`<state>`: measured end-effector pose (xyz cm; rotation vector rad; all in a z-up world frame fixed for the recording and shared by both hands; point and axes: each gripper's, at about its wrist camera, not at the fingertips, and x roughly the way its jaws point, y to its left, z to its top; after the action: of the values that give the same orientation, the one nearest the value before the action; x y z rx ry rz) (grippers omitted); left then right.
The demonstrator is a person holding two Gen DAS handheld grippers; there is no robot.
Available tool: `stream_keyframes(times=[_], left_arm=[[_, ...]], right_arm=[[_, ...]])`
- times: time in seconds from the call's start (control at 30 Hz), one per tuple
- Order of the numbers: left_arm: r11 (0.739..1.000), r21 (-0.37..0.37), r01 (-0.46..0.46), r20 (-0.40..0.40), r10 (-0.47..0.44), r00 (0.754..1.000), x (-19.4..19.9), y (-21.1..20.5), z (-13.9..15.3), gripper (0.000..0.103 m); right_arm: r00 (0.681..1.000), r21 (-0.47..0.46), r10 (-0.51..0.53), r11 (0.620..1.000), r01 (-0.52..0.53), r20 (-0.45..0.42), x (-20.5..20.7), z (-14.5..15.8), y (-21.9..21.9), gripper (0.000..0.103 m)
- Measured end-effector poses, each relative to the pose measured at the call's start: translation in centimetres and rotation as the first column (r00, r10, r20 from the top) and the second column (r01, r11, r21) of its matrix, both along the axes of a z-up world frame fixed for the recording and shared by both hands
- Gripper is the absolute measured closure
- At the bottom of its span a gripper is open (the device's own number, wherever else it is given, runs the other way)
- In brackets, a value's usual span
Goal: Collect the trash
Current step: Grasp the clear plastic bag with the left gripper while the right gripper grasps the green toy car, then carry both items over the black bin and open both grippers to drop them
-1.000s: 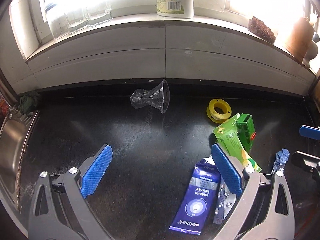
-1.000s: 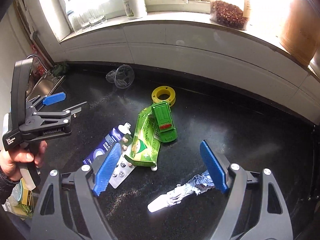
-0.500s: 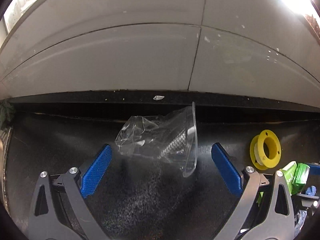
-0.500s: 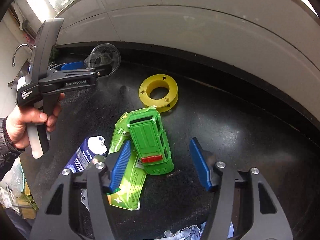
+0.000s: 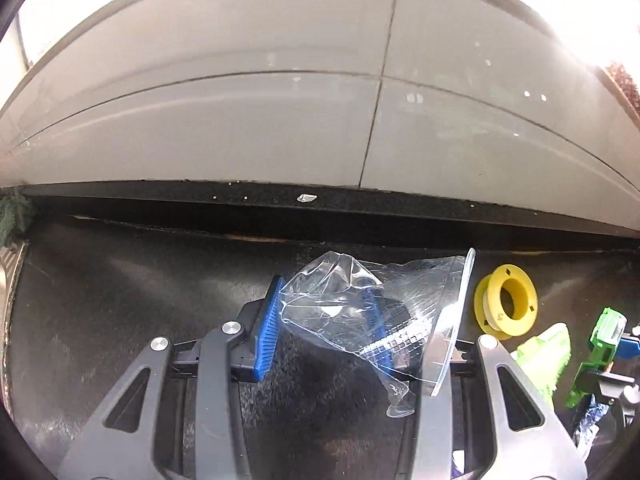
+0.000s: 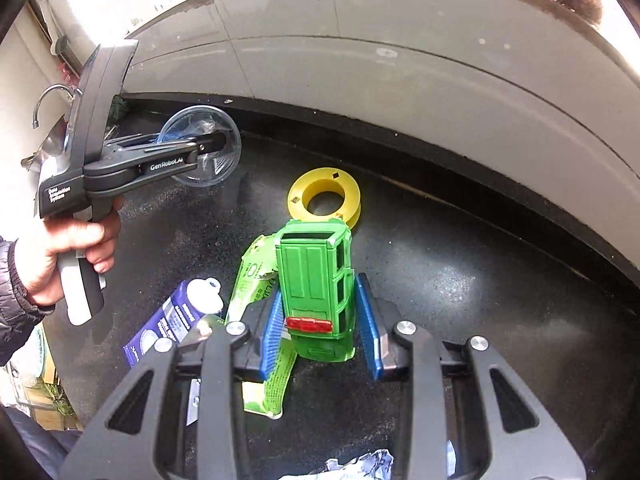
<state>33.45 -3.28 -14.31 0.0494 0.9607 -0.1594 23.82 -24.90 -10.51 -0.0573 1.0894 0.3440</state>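
Observation:
A crumpled clear plastic cup lies on its side on the black counter. My left gripper has its jaws closing on it. One blue pad touches the crushed end, and the other shows through the plastic. In the right wrist view the cup sits at the left gripper's tips. My right gripper is closing on a green toy car, its pads against both sides. The car rests on a green wrapper.
A yellow spool lies just beyond the car, near the tiled wall. A blue toothpaste box lies left of the wrapper, and crumpled foil lies under my right gripper. A hand holds the left gripper; the sink is far left.
The left jaws have gone from wide open to pinching the cup. The right gripper has moved forward and down, and its jaws have narrowed onto the toy car.

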Motion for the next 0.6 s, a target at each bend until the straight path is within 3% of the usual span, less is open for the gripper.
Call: stream_keyframes(times=[0.3,0.47,0.6], left_arm=[[1.0,-0.002,-0.01,0.035,0.01,0.999,-9.6,0.7,5.6,0.064],[1.0,-0.011,-0.013,0.021,0.013,1.0,-17.5,1.2,7.1,0.064],[1.0,-0.009,-0.014,0.016,0.014,1.0,-21.4,1.5,7.7,0.064]], right_arm=[[0.998,0.009,-0.025,1.0,0.024,0.056,-6.6,4.3,0.0,0.069],[0.997,0.01,-0.024,1.0,0.024,0.076,-11.0,5.3,0.4,0.069],[0.996,0.012,-0.021,1.0,0.02,0.091,-13.5,6.1,0.3,0.069]])
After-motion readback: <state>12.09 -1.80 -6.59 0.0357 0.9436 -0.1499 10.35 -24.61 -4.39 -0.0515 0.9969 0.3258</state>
